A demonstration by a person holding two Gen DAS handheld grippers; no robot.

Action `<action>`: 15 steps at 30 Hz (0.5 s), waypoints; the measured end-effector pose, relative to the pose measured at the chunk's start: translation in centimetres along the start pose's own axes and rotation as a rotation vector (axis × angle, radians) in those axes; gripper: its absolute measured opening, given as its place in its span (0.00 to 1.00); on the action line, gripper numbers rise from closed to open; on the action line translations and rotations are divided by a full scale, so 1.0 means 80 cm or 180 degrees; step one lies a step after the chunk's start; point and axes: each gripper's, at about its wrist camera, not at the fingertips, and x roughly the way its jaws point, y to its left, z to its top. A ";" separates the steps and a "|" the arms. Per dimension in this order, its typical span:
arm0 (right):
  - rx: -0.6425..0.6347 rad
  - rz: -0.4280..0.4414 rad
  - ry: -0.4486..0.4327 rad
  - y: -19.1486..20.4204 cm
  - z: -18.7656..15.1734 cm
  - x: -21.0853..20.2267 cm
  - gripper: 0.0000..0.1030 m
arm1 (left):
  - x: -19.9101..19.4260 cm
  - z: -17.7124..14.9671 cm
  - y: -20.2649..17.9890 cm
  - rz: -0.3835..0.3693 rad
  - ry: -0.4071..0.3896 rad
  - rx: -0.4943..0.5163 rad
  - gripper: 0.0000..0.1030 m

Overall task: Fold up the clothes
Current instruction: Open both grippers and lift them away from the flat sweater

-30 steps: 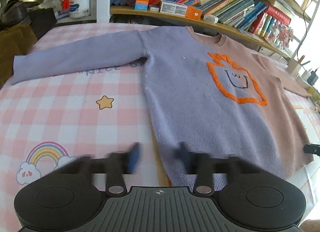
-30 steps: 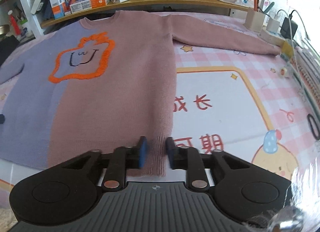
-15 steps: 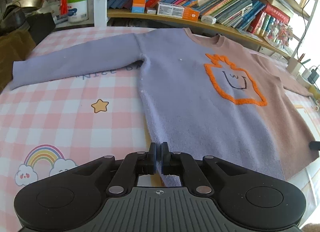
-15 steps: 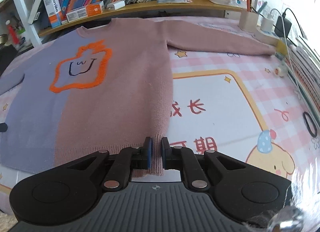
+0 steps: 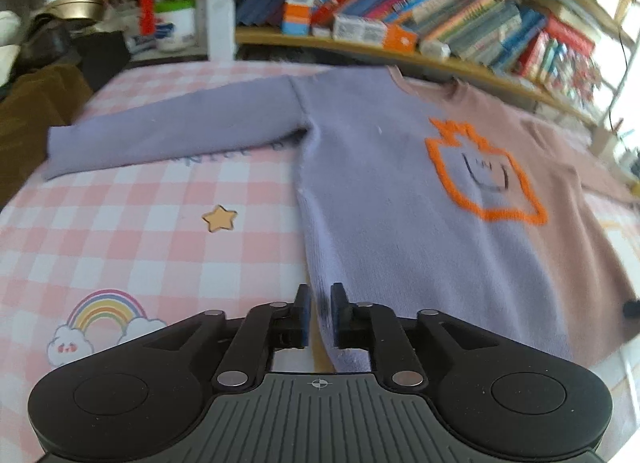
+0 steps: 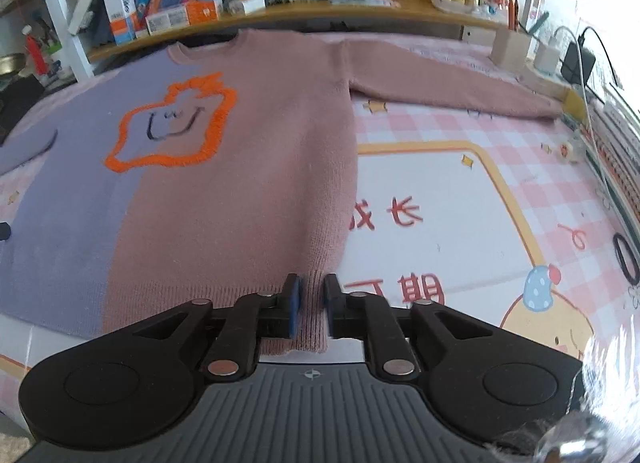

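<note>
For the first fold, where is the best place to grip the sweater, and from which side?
Grip the sweater at its two bottom hem corners, coming from the near table edge. It lies flat, and the ribbed hem nearest you gives an edge to pinch.

Ahead of the left gripper [image 5: 319,313] the sweater [image 5: 400,199] and books [image 5: 440,11] smear; hem corners hide beneath both grippers' fingers

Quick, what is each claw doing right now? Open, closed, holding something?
Left claw: opening, the sweater's purple hem corner between its jaws.
Right claw: opening, the sweater's pink hem corner between its jaws.
</note>
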 end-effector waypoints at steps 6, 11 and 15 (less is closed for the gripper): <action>-0.0116 0.0151 -0.0352 0.001 0.003 -0.033 0.55 | -0.022 -0.005 -0.037 0.0040 -0.0181 0.0002 0.38; -0.0156 0.0235 -0.0507 0.000 0.000 -0.059 0.80 | -0.049 -0.013 -0.075 0.0074 -0.0313 0.0148 0.71; -0.0273 0.0234 -0.0585 -0.003 -0.002 -0.074 0.85 | -0.065 -0.012 -0.100 0.0117 -0.0409 0.0160 0.83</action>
